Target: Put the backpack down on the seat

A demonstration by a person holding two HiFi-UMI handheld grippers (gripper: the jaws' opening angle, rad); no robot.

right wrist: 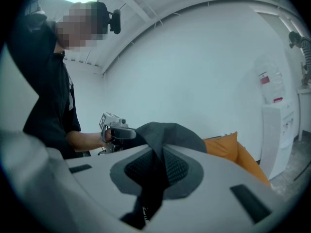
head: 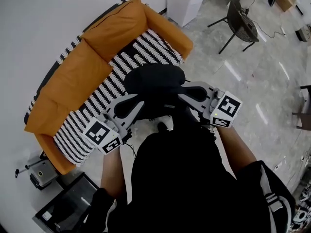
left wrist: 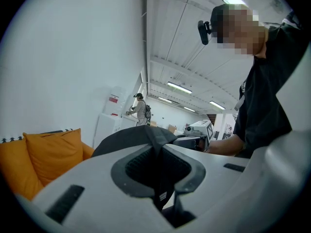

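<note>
A black backpack [head: 156, 84] hangs between my two grippers, above the front edge of the sofa's striped seat [head: 108, 89]. My left gripper [head: 141, 102] is shut on a fold of the backpack's black fabric [left wrist: 156, 144], pinched between its ribbed pads. On the other side, my right gripper [head: 181, 92] is shut on another fold of the same fabric [right wrist: 158, 144]. The sofa has orange back cushions [head: 97, 47] and orange arms. The backpack's lower part is hidden behind my arms and body.
A white cabinet [head: 187, 1] stands past the sofa's far arm. A black chair [head: 240, 21] is on the pale floor at the upper right. Dark equipment cases [head: 65, 205] lie by the sofa's near arm. In the left gripper view, a person [left wrist: 140, 109] stands far off.
</note>
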